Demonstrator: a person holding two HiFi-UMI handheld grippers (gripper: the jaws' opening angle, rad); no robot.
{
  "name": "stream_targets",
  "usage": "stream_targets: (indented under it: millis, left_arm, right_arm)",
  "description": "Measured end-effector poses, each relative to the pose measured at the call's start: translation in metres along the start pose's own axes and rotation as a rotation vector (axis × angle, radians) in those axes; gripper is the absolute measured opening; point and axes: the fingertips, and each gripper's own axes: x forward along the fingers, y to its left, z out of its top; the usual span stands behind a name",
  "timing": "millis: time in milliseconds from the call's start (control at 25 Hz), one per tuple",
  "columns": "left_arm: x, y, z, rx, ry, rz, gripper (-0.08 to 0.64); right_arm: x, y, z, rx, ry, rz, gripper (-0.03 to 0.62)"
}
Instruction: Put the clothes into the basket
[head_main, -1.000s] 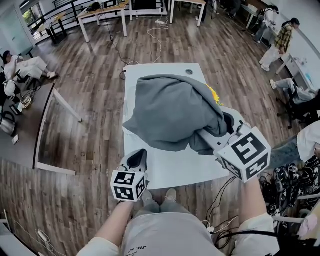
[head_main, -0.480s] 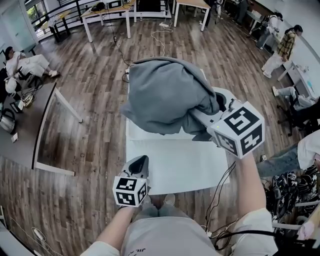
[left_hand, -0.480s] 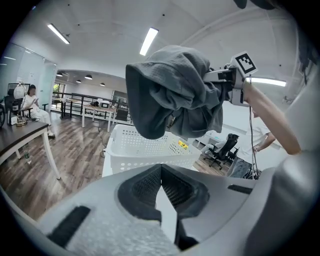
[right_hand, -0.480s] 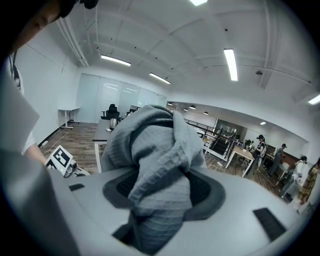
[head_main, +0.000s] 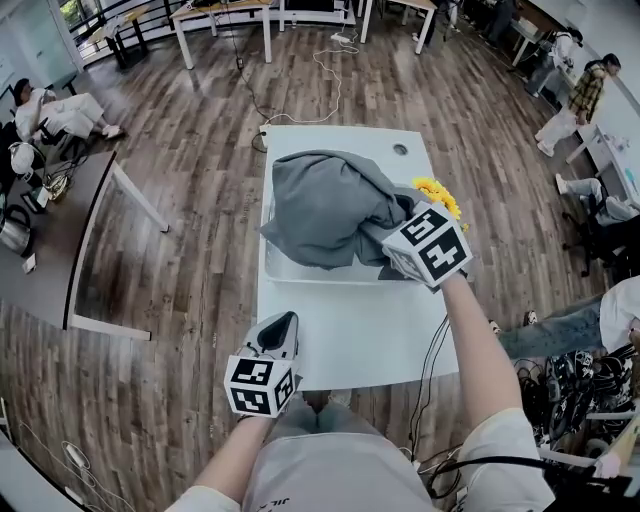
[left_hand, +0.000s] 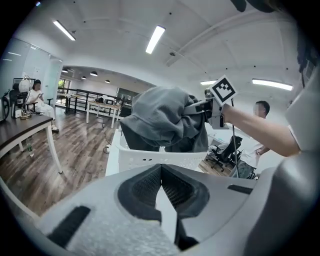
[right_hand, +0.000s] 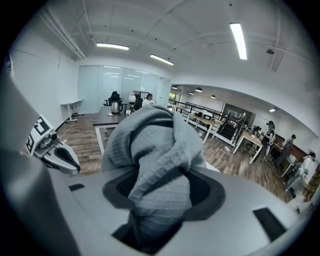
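Right tongs (right_hand: 159, 192) clamped on grey garment (head_main: 325, 205), garment draped over basket (head_main: 300, 272)

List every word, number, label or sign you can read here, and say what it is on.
Readable words or numbers: none.
Left gripper: its cube bears black-and-white square patterns, no letters.
Right gripper: its cube bears the same kind of patterns.
Shirt: small print at the bottom edge, too small to read.

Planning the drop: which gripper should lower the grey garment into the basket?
Right: the right gripper clamps the grey garment over the white basket; the left gripper is shut, empty, short of it.
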Motion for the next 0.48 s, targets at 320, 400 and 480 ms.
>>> stream_targets:
  millis: [320,400,480]
  left_arm:
    - [0.001,0.013,-0.011,-0.027,0.026,0.012,0.012]
    - [0.001,0.014,-0.013,-0.031,0.03,0.015,0.012]
    - [0.003,0.015,-0.015,-0.034,0.035,0.017,0.012]
  right_arm:
    - [0.059,0.006,-0.055,-0.006,0.114,0.043,0.219]
    - [0.068,0.008,-0.065,-0.01,0.137,0.053,0.219]
    - [0.076,0.009,-0.071,-0.002,0.153,0.064,0.219]
